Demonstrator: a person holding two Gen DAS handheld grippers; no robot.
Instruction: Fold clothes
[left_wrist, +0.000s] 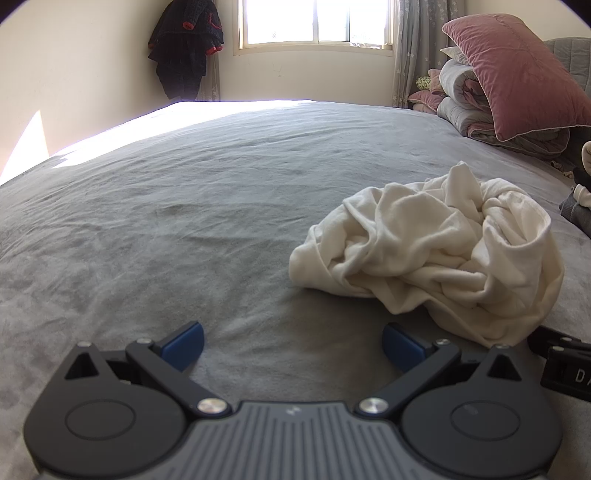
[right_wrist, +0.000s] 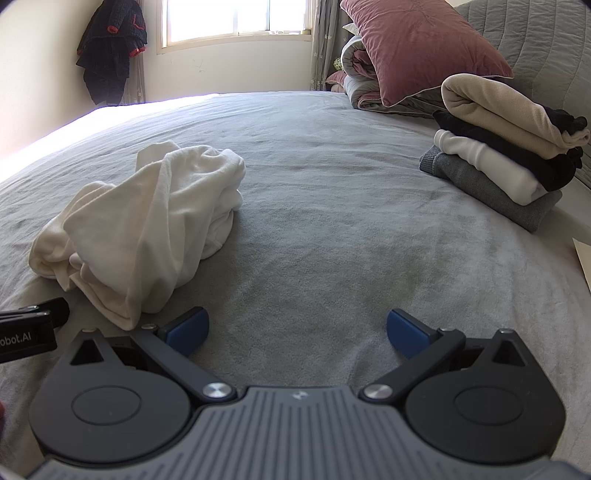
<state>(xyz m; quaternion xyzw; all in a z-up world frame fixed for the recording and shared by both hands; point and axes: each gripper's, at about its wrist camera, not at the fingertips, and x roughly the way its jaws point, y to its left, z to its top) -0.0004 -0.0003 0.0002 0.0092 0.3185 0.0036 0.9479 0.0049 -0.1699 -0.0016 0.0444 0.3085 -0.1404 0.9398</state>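
A crumpled white garment (left_wrist: 436, 243) lies in a heap on the grey bed sheet (left_wrist: 184, 206); it also shows in the right wrist view (right_wrist: 147, 225). My left gripper (left_wrist: 293, 345) is open and empty, low over the sheet, with the garment ahead to its right. My right gripper (right_wrist: 297, 332) is open and empty, with the garment ahead to its left. The two grippers sit side by side; each one's edge shows in the other's view.
A stack of folded clothes (right_wrist: 506, 147) sits at the right of the bed. A pink pillow (right_wrist: 417, 44) rests on rolled quilts (left_wrist: 480, 107) at the headboard end. A dark coat (left_wrist: 186, 40) hangs by the window (left_wrist: 314, 22).
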